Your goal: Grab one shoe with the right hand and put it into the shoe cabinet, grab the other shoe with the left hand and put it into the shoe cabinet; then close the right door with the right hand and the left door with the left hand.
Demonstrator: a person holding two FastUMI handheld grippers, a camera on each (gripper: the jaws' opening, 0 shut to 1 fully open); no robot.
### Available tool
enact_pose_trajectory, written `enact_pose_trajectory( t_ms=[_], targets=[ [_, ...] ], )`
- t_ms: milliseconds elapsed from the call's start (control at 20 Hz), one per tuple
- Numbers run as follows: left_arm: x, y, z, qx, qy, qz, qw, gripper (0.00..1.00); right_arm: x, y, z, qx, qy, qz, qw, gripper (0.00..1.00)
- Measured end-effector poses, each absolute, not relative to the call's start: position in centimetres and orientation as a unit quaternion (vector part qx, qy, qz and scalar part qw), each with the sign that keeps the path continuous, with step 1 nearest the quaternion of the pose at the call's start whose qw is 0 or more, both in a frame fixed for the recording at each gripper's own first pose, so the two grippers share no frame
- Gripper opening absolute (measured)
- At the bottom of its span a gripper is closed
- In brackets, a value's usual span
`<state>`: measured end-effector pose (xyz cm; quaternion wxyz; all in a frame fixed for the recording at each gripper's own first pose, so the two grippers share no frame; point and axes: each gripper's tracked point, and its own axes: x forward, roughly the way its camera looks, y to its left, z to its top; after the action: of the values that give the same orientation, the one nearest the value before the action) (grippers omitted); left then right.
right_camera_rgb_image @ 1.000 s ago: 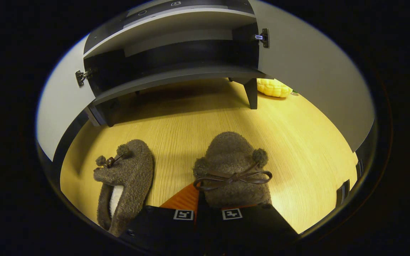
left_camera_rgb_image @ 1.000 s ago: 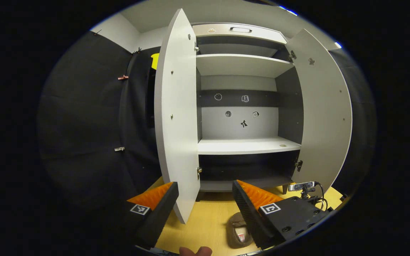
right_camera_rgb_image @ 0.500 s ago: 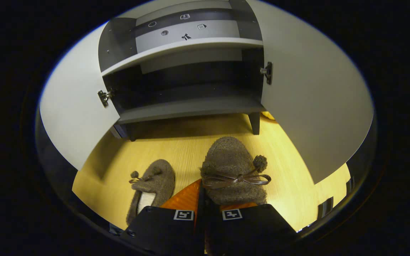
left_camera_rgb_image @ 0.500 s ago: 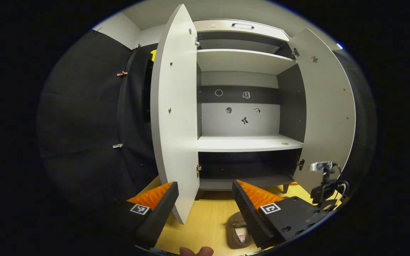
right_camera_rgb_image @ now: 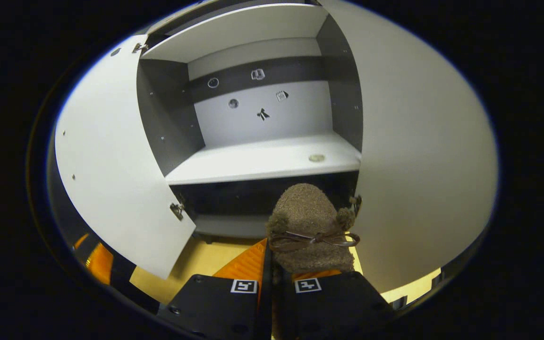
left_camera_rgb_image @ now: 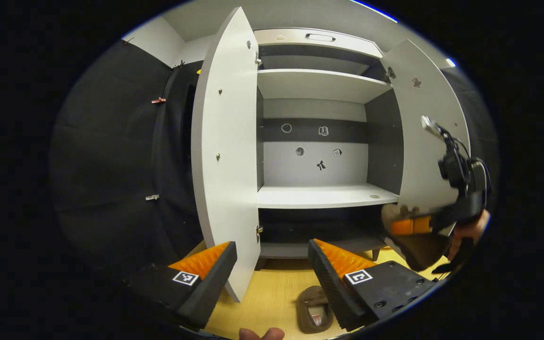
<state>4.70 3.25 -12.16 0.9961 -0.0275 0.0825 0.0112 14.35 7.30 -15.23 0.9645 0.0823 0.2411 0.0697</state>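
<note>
The left gripper (left_camera_rgb_image: 272, 264) hangs with jaws open before the shoe cabinet (left_camera_rgb_image: 321, 196), whose doors stand wide; one shoe (left_camera_rgb_image: 313, 309) lies on the floor below it. The right gripper (right_camera_rgb_image: 279, 264), jaws clamped on the other shoe (right_camera_rgb_image: 307, 226), holds it up in front of the cabinet's lower shelf (right_camera_rgb_image: 258, 165).

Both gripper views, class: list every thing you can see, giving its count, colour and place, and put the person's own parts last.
Shoe cabinet: one, pale grey with dark inner panels, straight ahead.
Cabinet doors: two, pale grey, both swung open; left door, right door.
Held slipper: one, brown and fuzzy with a bow, lifted in front of the lower shelf.
Floor slipper: one, brown, on the yellow wooden floor below the left gripper.
Stickers: several, small and dark, on the cabinet's back wall.
Left gripper: one, fingers apart, low before the left door.
Right gripper: one, fingers closed on the held slipper.
Hand: one, holding the right gripper.
</note>
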Motion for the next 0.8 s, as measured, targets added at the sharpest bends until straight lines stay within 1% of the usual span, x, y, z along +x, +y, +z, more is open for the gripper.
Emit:
enact_pose_trajectory(
  t_ms=[100,300,500,600,800],
  targets=[
    [4.7,2.9,-11.9,-0.028,0.081,0.009,0.996,0.97,17.1,7.0,-11.7,0.062,0.217,0.078,0.971,0.14],
    [4.6,2.3,-11.5,-0.025,0.078,0.004,0.997,0.97,23.5,7.3,-7.7,0.054,0.193,0.076,0.977,0.14],
    [4.2,1.5,-11.2,-0.029,0.075,-0.005,0.997,0.97,29.6,8.2,-7.1,0.054,0.2,0.079,0.975,0.14],
    [3.9,1.2,-11.2,-0.027,0.075,-0.005,0.997,0.97,32.9,8.6,-6.4,0.055,0.181,0.072,0.979,0.14],
    [3.1,0.9,-11.8,-0.038,0.084,0.0,0.996,0.96,38.2,9.3,-7.0,0.043,0.164,0.062,0.984,0.13]
  ],
)
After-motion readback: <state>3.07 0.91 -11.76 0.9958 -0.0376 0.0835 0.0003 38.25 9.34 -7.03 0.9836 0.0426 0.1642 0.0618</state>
